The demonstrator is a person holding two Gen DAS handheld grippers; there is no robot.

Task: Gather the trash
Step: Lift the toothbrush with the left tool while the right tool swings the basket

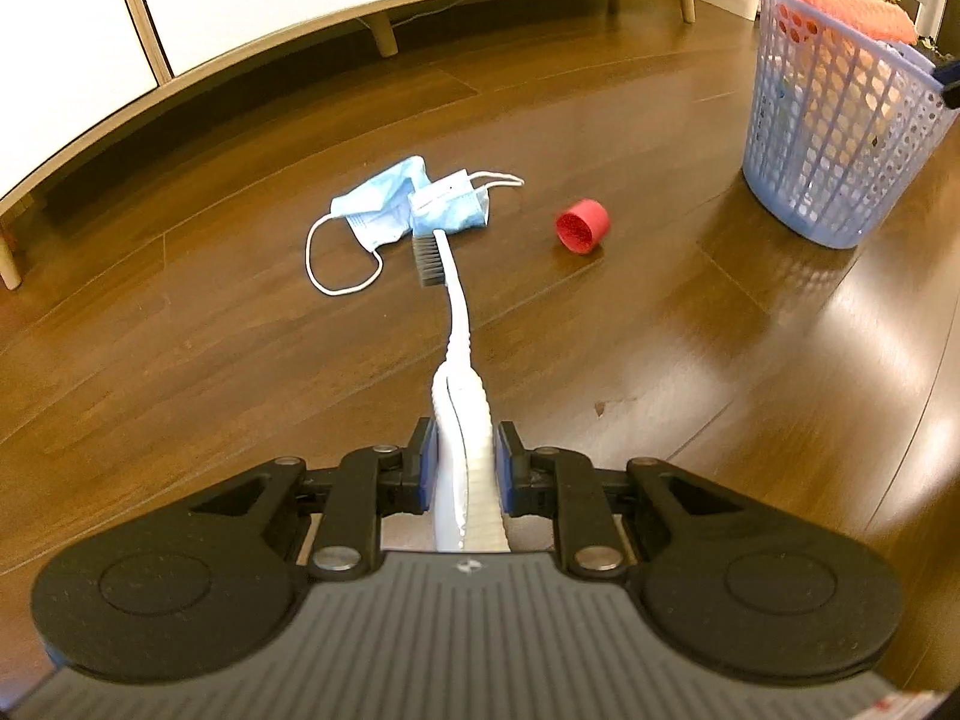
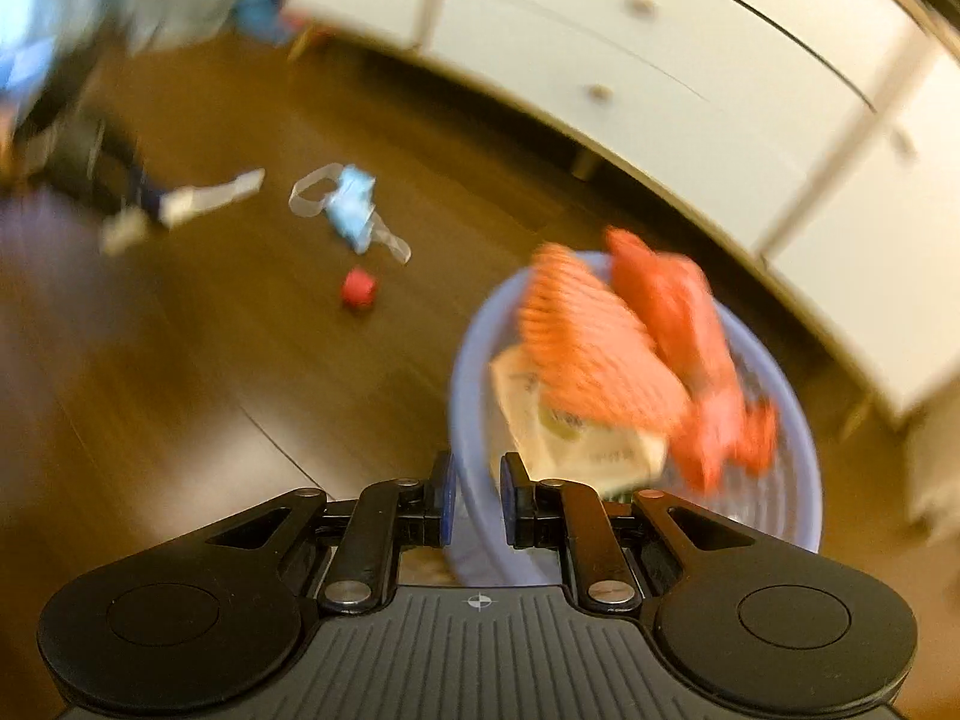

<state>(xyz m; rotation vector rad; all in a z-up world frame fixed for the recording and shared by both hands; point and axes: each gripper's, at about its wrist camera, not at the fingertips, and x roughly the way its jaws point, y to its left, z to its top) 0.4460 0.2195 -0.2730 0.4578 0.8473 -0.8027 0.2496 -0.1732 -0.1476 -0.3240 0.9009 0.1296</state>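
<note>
Toothbrush [image 1: 459, 324] in left hand-held gripper [image 1: 465, 450]

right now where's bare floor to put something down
Bare floor lies between the face masks and the left hand-held gripper, and between the red bottle cap and the laundry basket. The masks, cap and toothbrush sit crowded together.

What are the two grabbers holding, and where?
The left gripper pinches the toothbrush by its handle end. The right gripper holds nothing.
</note>
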